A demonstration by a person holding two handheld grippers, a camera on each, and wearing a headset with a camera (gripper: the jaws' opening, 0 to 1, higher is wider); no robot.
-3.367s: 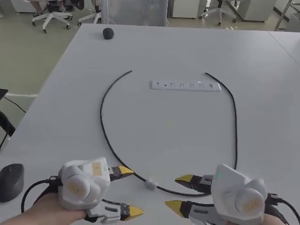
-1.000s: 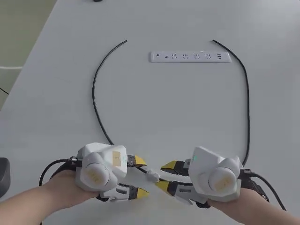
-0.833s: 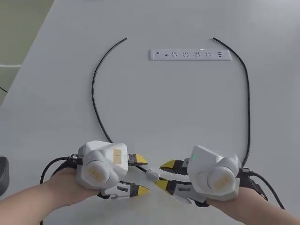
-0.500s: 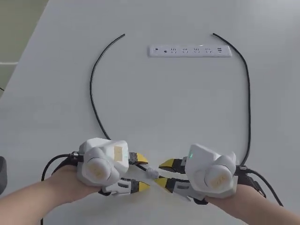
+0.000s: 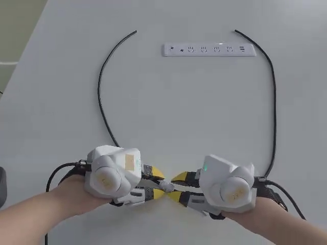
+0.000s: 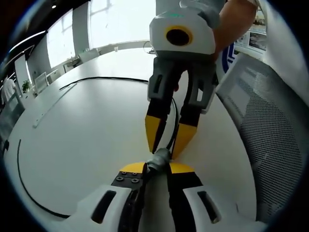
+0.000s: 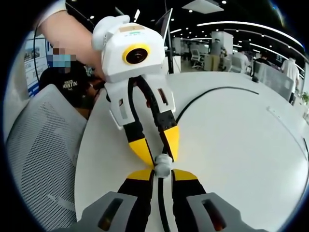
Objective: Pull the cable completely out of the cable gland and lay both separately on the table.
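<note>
A long black cable (image 5: 100,97) lies in a big loop on the white table (image 5: 179,112); its low point runs between both grippers at the near edge. The small white cable gland (image 5: 166,187) sits on the cable there. My left gripper (image 5: 157,185) is shut on the gland (image 6: 159,158), which sits at its yellow tips. Facing it tip to tip, my right gripper (image 5: 178,188) has its jaws drawn in on the cable just behind the gland (image 7: 163,166). The right gripper (image 6: 168,145) and the left gripper (image 7: 158,151) each show in the other's view.
A white power strip (image 5: 208,49) lies at the far side between the cable's two free ends. A mesh chair back (image 7: 38,159) stands beside the table's near edge. People sit in the room behind.
Both grippers have come together from either side, and their jaws, open a moment ago, have drawn in on the gland and the cable beside it. The head camera has tilted a little.
</note>
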